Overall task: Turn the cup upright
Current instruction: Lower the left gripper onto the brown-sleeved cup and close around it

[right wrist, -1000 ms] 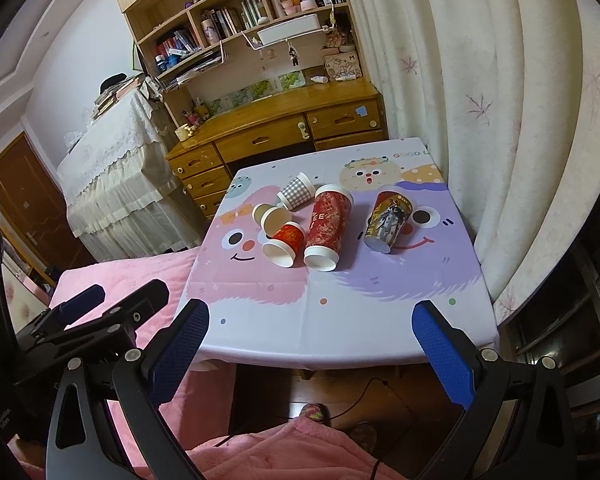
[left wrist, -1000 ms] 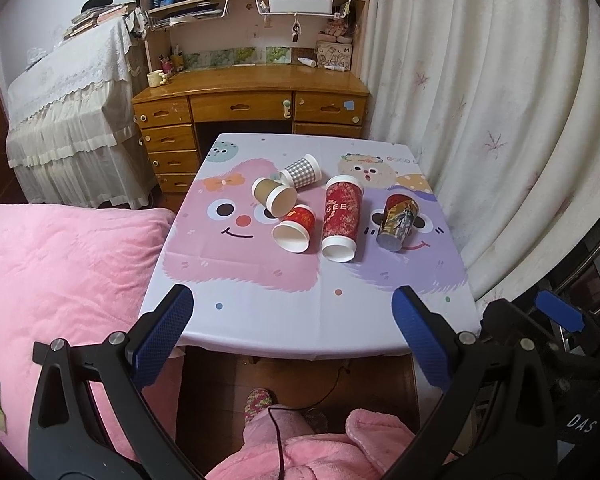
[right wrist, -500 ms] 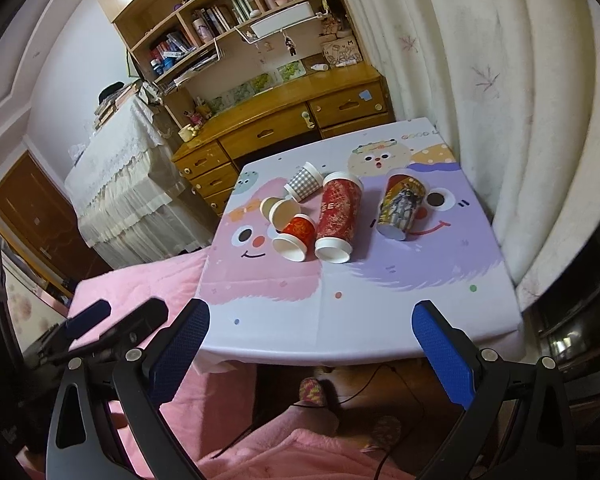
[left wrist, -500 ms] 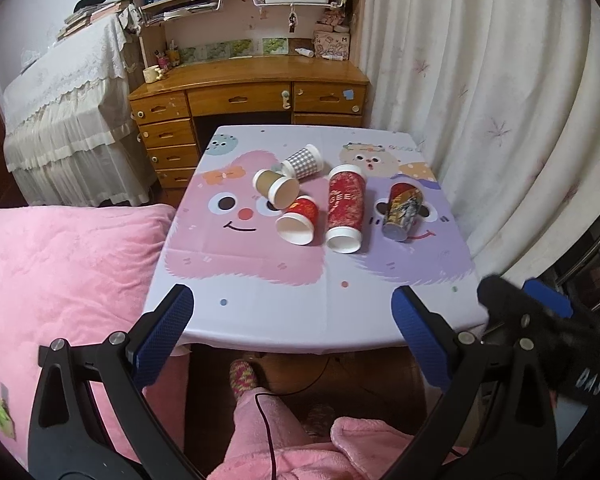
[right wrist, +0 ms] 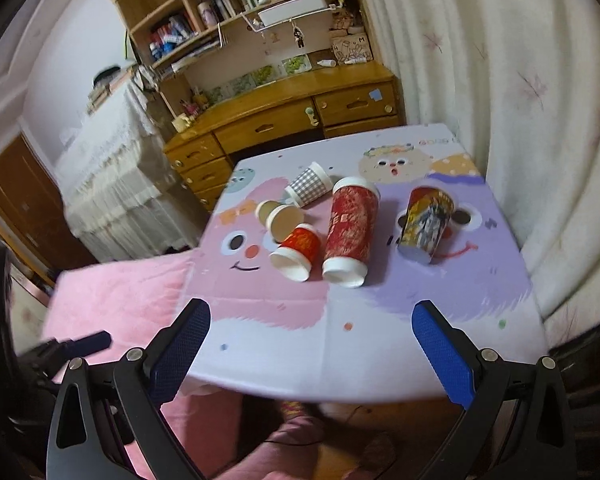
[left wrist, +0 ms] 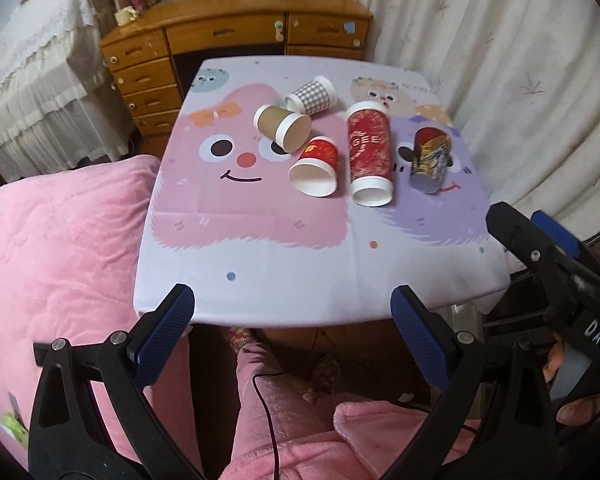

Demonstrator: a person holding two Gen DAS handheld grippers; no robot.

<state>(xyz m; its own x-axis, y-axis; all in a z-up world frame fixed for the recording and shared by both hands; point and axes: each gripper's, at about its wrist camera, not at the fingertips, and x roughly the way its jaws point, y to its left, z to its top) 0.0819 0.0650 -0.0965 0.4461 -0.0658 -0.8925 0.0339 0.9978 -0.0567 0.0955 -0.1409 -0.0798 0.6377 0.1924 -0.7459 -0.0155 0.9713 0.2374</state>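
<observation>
Paper cups lying sideways, glossy cartoon tablecloth, claws spread

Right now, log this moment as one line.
left gripper open | right gripper open | five cups on table all lying down | none grasped

Paper cups: the tall red cup looks faintly glossy with a white rolled rim; the brown cup matt, like kraft paper; the tablecloth smooth printed cloth; the pink blanket plush, fuzzy; the desk varnished wood; gripper pads blue, textured, rubbery; the curtain soft matt fabric
</observation>
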